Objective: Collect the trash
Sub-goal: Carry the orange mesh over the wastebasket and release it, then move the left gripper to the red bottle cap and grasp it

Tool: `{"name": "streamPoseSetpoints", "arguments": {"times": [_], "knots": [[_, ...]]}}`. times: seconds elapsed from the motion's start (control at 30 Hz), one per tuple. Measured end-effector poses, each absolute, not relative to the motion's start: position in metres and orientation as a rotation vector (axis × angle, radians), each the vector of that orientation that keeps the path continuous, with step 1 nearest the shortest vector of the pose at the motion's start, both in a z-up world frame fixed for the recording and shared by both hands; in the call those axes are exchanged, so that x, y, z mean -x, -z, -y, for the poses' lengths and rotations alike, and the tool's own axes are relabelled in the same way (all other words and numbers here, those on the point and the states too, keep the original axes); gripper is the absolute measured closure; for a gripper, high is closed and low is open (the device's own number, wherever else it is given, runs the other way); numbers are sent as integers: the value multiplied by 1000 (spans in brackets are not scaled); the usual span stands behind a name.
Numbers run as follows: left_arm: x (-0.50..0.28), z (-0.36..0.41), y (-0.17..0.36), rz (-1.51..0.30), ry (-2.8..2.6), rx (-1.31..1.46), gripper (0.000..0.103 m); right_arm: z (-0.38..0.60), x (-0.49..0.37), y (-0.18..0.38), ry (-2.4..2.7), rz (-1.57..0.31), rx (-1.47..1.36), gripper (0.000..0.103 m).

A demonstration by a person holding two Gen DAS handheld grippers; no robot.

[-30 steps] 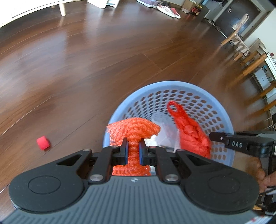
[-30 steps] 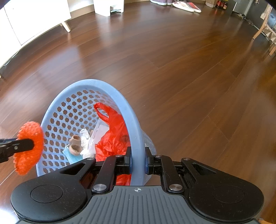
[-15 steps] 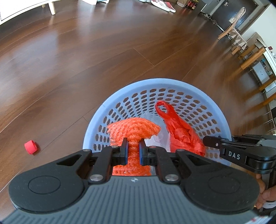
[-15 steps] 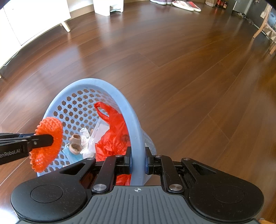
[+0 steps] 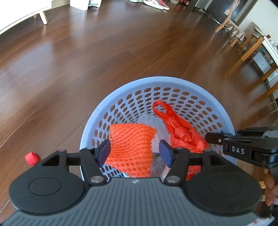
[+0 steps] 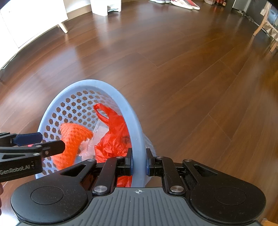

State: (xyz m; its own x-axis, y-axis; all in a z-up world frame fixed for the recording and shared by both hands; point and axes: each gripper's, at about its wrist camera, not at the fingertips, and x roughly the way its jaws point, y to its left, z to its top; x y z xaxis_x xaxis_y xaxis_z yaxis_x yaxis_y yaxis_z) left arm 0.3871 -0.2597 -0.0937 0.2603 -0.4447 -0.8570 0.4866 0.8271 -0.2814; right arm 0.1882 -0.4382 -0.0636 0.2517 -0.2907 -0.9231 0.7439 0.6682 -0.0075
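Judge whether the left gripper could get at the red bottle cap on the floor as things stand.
Probably yes. The left gripper is open over the blue basket, the red cap lies on bare floor to its left, and nothing stands between.

Dark wood floor [image 5: 86,60] gleams, a white cabinet [image 6: 31,20] stands on angled legs, shoes [image 5: 156,4] and wooden chairs [image 5: 250,45] line the far wall.

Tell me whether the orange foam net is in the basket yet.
In. The orange foam net sits inside the blue basket, and the left claw is open, fingers apart from it.
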Motion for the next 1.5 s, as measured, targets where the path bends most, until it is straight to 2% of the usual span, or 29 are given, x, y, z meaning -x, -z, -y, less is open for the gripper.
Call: {"name": "streamPoseSetpoints", "arguments": {"times": [0.07,0.43,0.73,1.03,1.5], "knots": [[-388,258,91,-1141,634,-39,42,438,-188,64,748,-1106,-492,93],[-382,230,66,-1066,642,-48,42,438,-189,62,760,-1107,-497,93],[-378,152,51,-969,560,-78,42,444,-190,60,782,-1110,-500,93],[-373,76,84,-1017,388,-57,42,447,-191,60,793,-1108,-498,93],[-352,44,131,-1088,294,-34,42,451,-197,66,822,-1121,-500,93]]}}
